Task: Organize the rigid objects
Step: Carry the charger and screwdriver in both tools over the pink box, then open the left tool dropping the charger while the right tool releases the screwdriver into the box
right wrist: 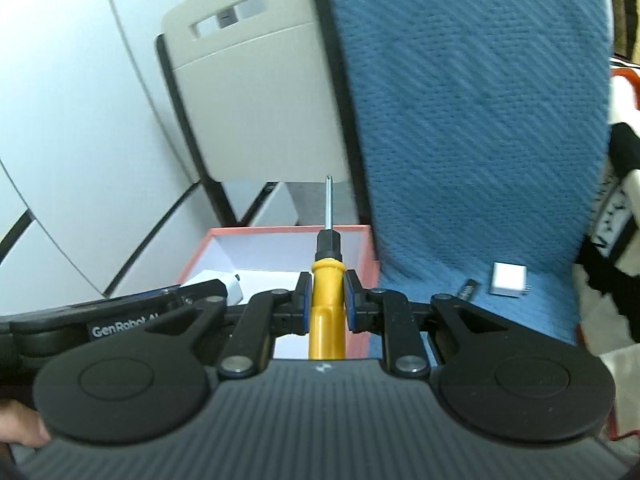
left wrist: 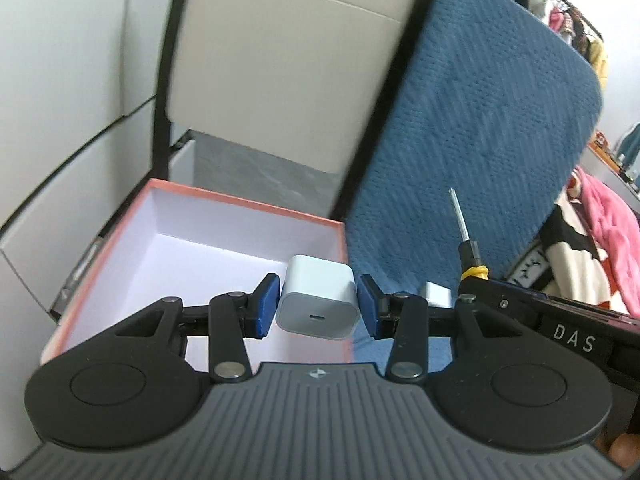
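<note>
My left gripper (left wrist: 318,306) is shut on a white USB charger cube (left wrist: 318,300), held in the air over the right edge of an open orange box (left wrist: 224,200) with a white inside. My right gripper (right wrist: 326,300) is shut on the yellow handle of a screwdriver (right wrist: 326,292), its metal shaft pointing away, above the same orange box (right wrist: 288,230). In the left wrist view the screwdriver (left wrist: 466,240) shows at the right, and in the right wrist view the charger cube (right wrist: 224,284) peeks out at the left.
A blue knitted cloth (right wrist: 480,120) covers the surface to the right of the box. On it lie a white adapter (right wrist: 509,279) and a small black battery-like stick (right wrist: 466,290). A beige chair back (left wrist: 288,60) stands behind the box. Clothes (left wrist: 600,232) pile at far right.
</note>
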A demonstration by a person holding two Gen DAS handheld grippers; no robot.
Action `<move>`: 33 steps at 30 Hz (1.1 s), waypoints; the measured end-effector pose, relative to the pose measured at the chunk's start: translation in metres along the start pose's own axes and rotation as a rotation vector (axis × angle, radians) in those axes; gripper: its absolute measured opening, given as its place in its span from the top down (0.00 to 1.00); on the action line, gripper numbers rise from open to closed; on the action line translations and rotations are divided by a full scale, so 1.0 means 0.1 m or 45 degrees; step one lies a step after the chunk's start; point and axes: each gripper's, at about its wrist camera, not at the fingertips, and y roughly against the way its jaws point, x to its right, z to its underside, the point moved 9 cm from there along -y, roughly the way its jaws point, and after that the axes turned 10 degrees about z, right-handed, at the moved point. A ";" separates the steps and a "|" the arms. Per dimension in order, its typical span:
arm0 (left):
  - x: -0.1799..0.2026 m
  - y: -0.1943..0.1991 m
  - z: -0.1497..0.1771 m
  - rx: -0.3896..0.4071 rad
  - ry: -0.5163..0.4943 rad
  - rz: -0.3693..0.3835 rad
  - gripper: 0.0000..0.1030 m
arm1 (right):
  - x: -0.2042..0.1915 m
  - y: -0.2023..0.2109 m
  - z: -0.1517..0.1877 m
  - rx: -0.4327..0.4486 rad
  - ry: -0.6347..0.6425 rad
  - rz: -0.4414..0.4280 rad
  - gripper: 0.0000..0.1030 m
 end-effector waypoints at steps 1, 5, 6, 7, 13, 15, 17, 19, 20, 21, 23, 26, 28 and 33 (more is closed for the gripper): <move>-0.10 0.00 0.00 -0.005 0.011 -0.010 0.53 | -0.08 -0.05 0.01 -0.011 0.004 -0.009 0.81; -0.51 -0.01 0.05 -0.042 0.035 -0.044 0.53 | -0.38 -0.29 0.10 -0.066 0.027 -0.037 0.81; -0.60 -0.03 0.06 -0.053 0.041 -0.053 0.53 | -0.44 -0.37 0.13 -0.083 0.030 -0.042 0.81; -0.70 -0.04 0.09 -0.064 0.049 -0.061 0.53 | -0.51 -0.46 0.17 -0.100 0.029 -0.043 0.81; -1.26 -0.26 0.26 -0.137 0.099 -0.113 0.53 | -0.77 -0.97 0.40 -0.183 0.080 -0.013 0.81; -1.44 -0.38 0.36 -0.178 0.120 -0.132 0.53 | -0.83 -1.12 0.51 -0.211 0.111 -0.006 0.81; -1.59 -0.51 0.45 -0.207 0.142 -0.140 0.53 | -0.88 -1.27 0.61 -0.241 0.138 0.003 0.81; -1.72 -0.62 0.53 -0.233 0.163 -0.145 0.53 | -0.92 -1.42 0.69 -0.263 0.161 0.010 0.80; -1.77 -0.68 0.56 -0.246 0.169 -0.146 0.53 | -0.93 -1.49 0.72 -0.272 0.173 0.019 0.80; -1.82 -0.73 0.59 -0.257 0.171 -0.145 0.53 | -0.93 -1.56 0.76 -0.280 0.186 0.029 0.80; -1.89 -0.82 0.65 -0.279 0.176 -0.148 0.53 | -0.92 -1.68 0.81 -0.295 0.211 0.050 0.80; -1.99 -0.93 0.70 -0.303 0.195 -0.150 0.53 | -0.90 -1.83 0.87 -0.322 0.231 0.066 0.80; -2.01 -0.99 0.77 -0.314 0.202 -0.149 0.53 | -0.90 -1.90 0.92 -0.336 0.239 0.078 0.80; -1.99 -1.12 0.74 -0.323 0.177 -0.138 0.44 | -0.86 -2.02 0.97 -0.348 0.219 0.090 0.80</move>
